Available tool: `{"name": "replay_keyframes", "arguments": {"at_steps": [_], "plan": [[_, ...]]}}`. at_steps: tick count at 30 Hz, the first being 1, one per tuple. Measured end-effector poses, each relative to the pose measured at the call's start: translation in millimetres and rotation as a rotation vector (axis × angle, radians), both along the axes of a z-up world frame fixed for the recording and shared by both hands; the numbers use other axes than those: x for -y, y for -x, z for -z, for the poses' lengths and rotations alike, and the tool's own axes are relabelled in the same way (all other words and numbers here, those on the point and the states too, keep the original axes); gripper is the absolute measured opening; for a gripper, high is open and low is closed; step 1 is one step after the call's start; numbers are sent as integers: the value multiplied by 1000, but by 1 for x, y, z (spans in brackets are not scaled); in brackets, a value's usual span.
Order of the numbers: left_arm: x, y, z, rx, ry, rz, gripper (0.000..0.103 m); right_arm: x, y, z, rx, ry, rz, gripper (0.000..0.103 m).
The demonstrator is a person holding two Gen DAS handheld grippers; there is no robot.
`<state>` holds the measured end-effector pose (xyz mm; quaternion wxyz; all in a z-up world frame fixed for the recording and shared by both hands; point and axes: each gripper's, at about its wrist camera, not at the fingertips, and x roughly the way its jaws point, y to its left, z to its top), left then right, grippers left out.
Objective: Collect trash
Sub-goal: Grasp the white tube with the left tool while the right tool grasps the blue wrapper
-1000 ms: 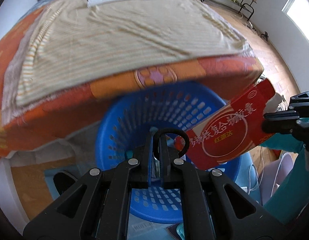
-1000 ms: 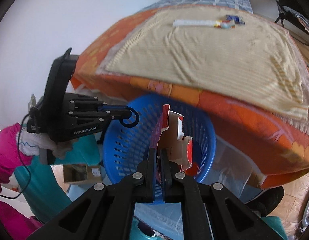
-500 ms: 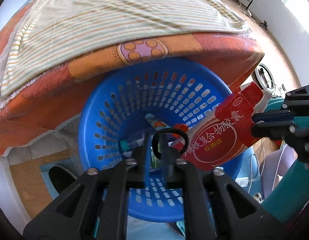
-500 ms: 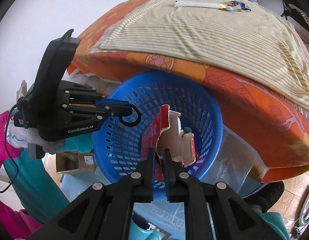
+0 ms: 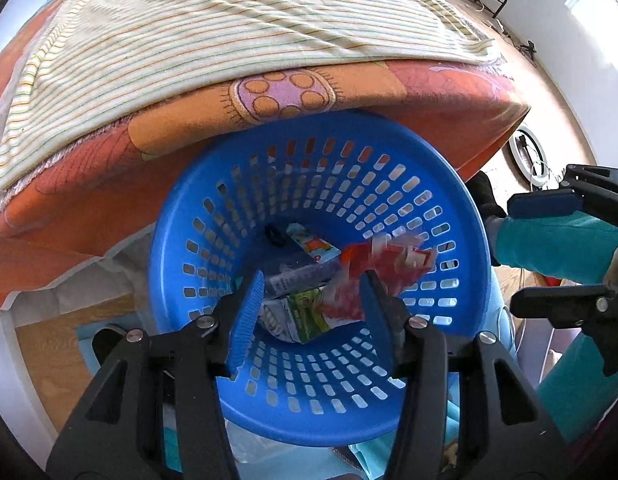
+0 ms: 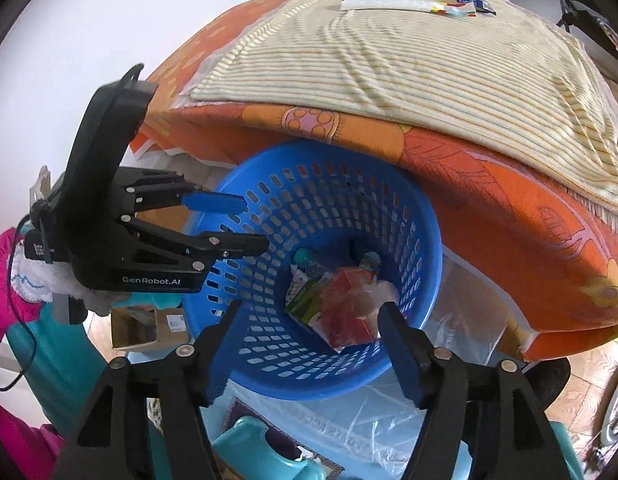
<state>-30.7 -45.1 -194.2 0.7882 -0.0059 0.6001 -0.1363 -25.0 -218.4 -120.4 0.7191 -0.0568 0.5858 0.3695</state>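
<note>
A blue perforated basket point(image 5: 173, 208) point(image 6: 429, 232) stands on the floor against the bed. My left gripper point(image 5: 311, 280) point(image 6: 253, 223) hovers over it, jaws opening, with nothing between the pads. My right gripper point(image 6: 309, 308) point(image 5: 521, 254) is over the basket's other side, its jaws also opening and holding nothing. A torn red box point(image 5: 381, 264) point(image 6: 345, 308), blurred, is inside the basket. A small black ring point(image 5: 275, 236) lies at the bottom. It lies beside a green-and-white carton point(image 5: 305, 312) and a teal-capped bottle point(image 6: 303, 257).
The bed's orange sheet point(image 6: 489, 184) and striped cream blanket point(image 5: 249, 32) overhang the basket's far rim. A long white item point(image 6: 385, 3) and coloured wrappers point(image 6: 461, 6) lie far back on the blanket. A cardboard box point(image 6: 145, 328), clear plastic point(image 6: 389, 420) and a teal object point(image 6: 249, 440) lie on the floor.
Both grippers went from shut to open. The left let go of the black ring and the right let go of the red box; both things have dropped into the basket.
</note>
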Motion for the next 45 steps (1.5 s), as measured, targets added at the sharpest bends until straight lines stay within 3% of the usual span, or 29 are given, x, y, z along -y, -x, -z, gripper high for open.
{"name": "replay_keyframes", "arguments": {"at_steps": [12,21,25,33,40,43,45], "plan": [[-9,-9,-12,12,34,-27,51,11,-11,-10,1,-32,61,81],[-19,-40,-54,81,84,-50,51,22,-36,-48,62,-92,139,84],[-26,-70,-74,124,91,-64,53,28,-53,-68,109,-112,181,90],[-44,-146,-97,183,107,-74,53,36,-112,-96,201,-92,229,90],[-58,-224,-105,216,86,-87,54,38,-174,-104,216,-99,265,90],[-64,-256,-106,235,98,-108,64,39,-205,-100,191,-120,298,90],[-69,-276,-106,237,115,-126,64,40,-226,-98,169,-147,324,90]]}}
